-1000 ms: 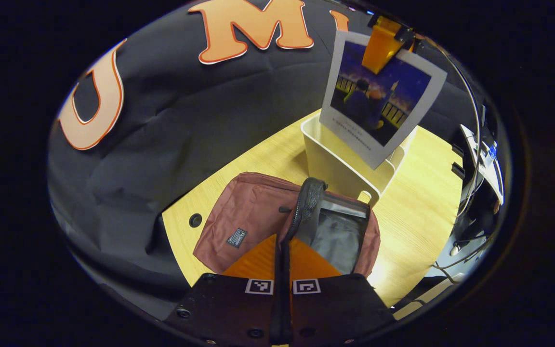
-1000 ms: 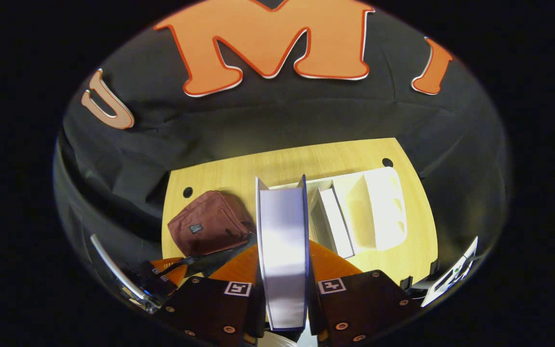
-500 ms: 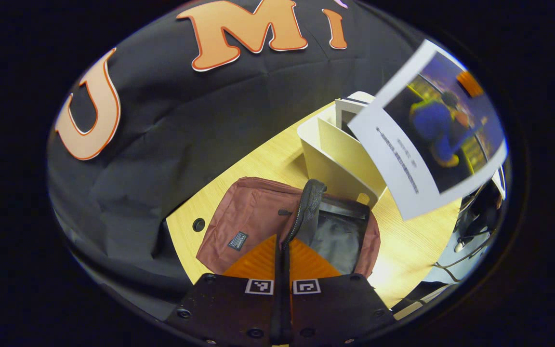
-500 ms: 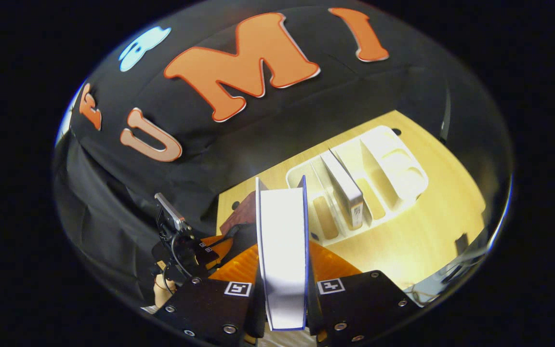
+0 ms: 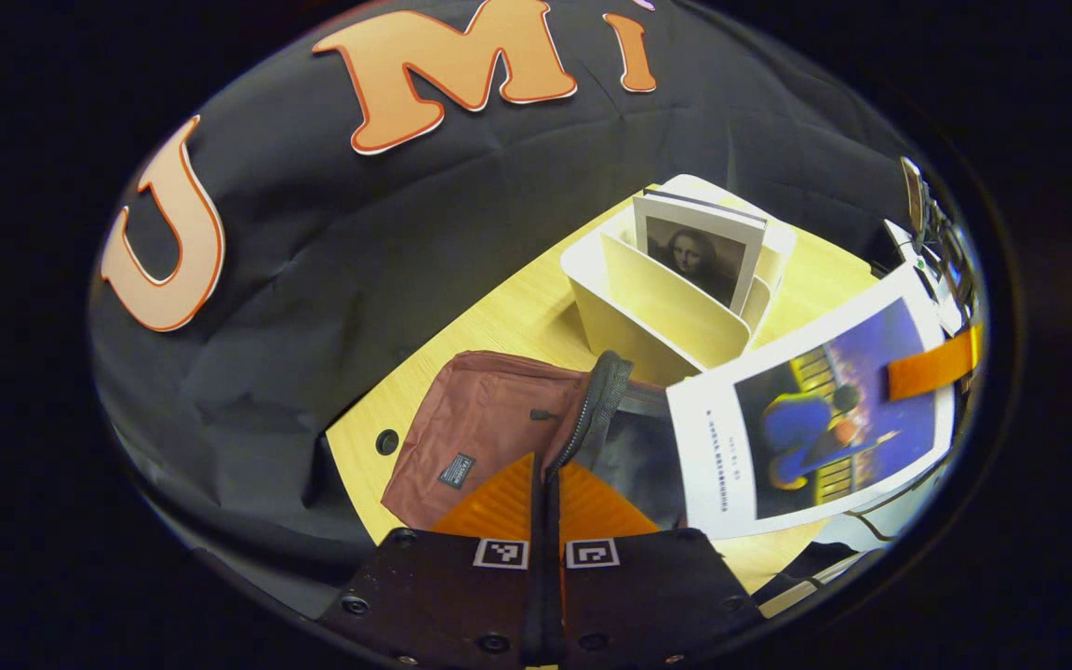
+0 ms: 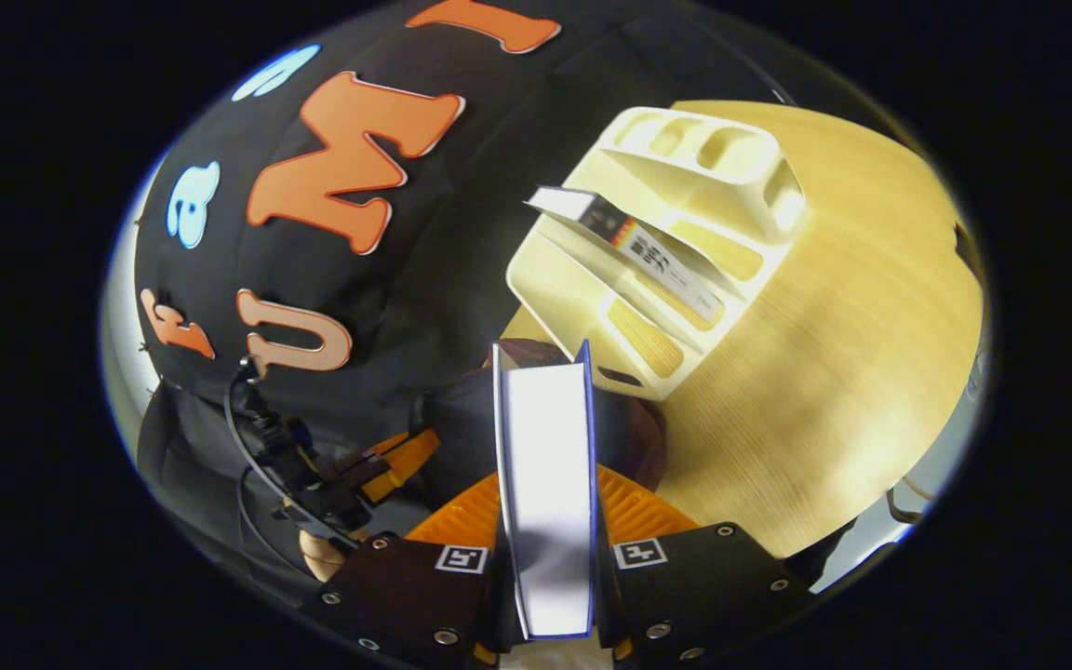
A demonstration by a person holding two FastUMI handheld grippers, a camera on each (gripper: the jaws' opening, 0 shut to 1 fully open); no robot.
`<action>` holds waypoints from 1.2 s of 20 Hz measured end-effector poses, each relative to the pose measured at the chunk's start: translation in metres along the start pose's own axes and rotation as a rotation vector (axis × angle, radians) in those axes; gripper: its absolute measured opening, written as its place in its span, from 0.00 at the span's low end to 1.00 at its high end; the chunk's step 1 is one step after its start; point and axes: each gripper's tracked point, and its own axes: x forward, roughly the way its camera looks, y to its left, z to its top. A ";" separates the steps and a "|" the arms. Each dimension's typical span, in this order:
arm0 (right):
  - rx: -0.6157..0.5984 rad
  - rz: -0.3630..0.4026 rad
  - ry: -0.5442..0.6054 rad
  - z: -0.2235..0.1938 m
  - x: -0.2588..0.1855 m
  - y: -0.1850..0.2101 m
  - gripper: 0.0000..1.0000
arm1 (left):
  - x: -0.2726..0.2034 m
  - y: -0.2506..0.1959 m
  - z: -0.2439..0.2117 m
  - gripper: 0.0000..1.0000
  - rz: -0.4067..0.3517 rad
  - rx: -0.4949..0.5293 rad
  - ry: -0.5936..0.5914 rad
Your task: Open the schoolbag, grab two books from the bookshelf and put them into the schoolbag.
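A maroon schoolbag (image 5: 480, 428) lies on the wooden table. My left gripper (image 5: 545, 479) is shut on its zipper edge (image 5: 596, 400) and holds the mouth up and open. The right gripper (image 6: 545, 493) is shut on a white book with a blue picture cover (image 5: 806, 428). In the left gripper view the book hangs tilted just right of the bag's mouth, partly over it, with one right finger (image 5: 931, 368) across its cover. A second book (image 5: 699, 256) stands in the cream bookshelf (image 5: 657, 316) behind the bag. In the right gripper view the bag's dark mouth (image 6: 462, 428) lies below the held book's edge (image 6: 545, 447).
The bookshelf (image 6: 685, 233) has several slots, and the other book (image 6: 648, 256) leans in one of them. A hand holds the left gripper (image 6: 387, 461) at the lower left of the right gripper view. Bare tabletop (image 6: 824, 372) spreads right of the shelf. Cables hang off the table's right edge (image 5: 871, 521).
The right gripper has carried the blue-covered book from above the shelf down beside the bag's mouth, turning it. The left gripper keeps its hold on the zipper edge.
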 end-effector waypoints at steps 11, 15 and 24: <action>0.189 0.080 0.018 -0.037 0.140 0.002 0.35 | -0.013 -0.020 0.005 0.01 -0.023 0.041 -0.021; 0.220 0.124 -0.022 -0.033 0.176 0.019 0.35 | -0.010 -0.026 0.004 0.01 -0.035 0.056 -0.021; 0.246 0.047 -0.032 -0.046 0.215 0.021 0.36 | -0.001 -0.029 -0.001 0.01 -0.014 0.106 -0.017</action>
